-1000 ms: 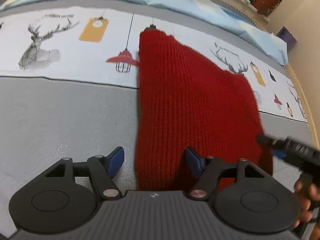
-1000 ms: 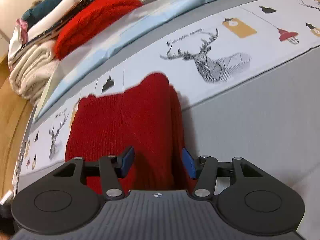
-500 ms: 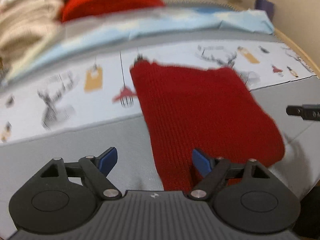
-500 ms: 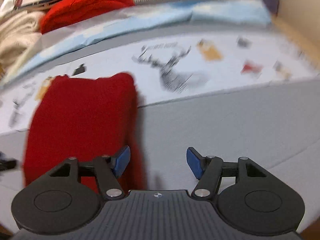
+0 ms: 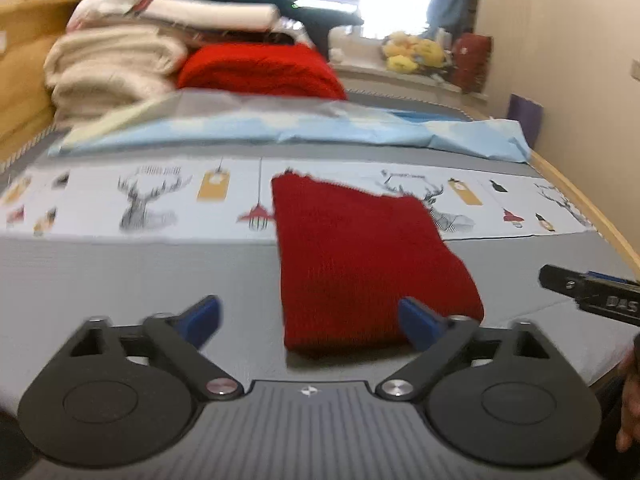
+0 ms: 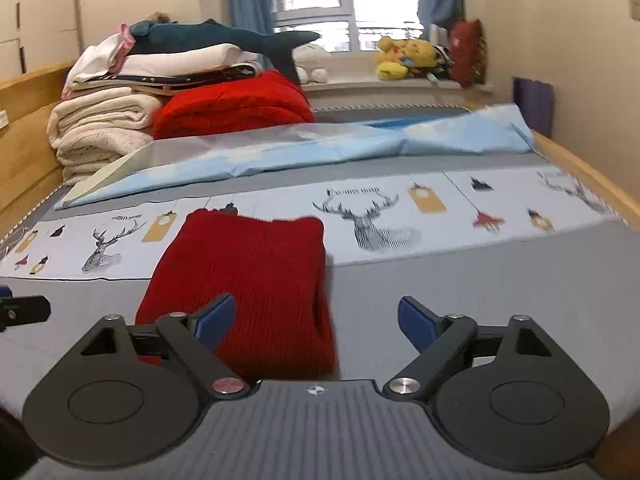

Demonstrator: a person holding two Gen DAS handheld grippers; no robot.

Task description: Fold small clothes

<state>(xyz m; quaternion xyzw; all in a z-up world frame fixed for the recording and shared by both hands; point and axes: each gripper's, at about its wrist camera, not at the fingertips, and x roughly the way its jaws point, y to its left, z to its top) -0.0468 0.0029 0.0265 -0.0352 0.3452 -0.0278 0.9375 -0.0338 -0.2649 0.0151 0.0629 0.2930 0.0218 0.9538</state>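
Now both grippers are off the cloth and empty. Left gripper point(image 5: 310, 318) has its jaws spread wide, having just been opening, with nothing between the blue pads point(image 5: 204, 316); in its view the near end of the folded red knit point(image 5: 360, 256) shows in the gap, but the knit lies flat on the bed, not gripped. Right gripper point(image 6: 316, 318) is released too, jaws just been opening, nothing pinched; its left pad point(image 6: 216, 316) overlaps the knit point(image 6: 248, 280) in the picture only. Red knit is folded into a rough rectangle, lying flat across the seam where the grey cover point(image 6: 480, 288) meets the white printed strip with deer and lamps point(image 6: 380, 216); far edge on the strip, near edge on the grey. In the left view the right gripper's tip point(image 5: 588, 296) pokes in from the right edge, apart from the knit, with part of a hand point(image 5: 630, 400) below it. Beyond the strip lies a light blue sheet point(image 6: 320, 152), then a stack of folded cream blankets point(image 6: 100, 128) and a bright red blanket point(image 6: 232, 108), a dark teal shark toy point(image 6: 224, 36) on top. Yellow plush toys point(image 6: 404, 58) sit on the window sill. Left view is slightly blurred.
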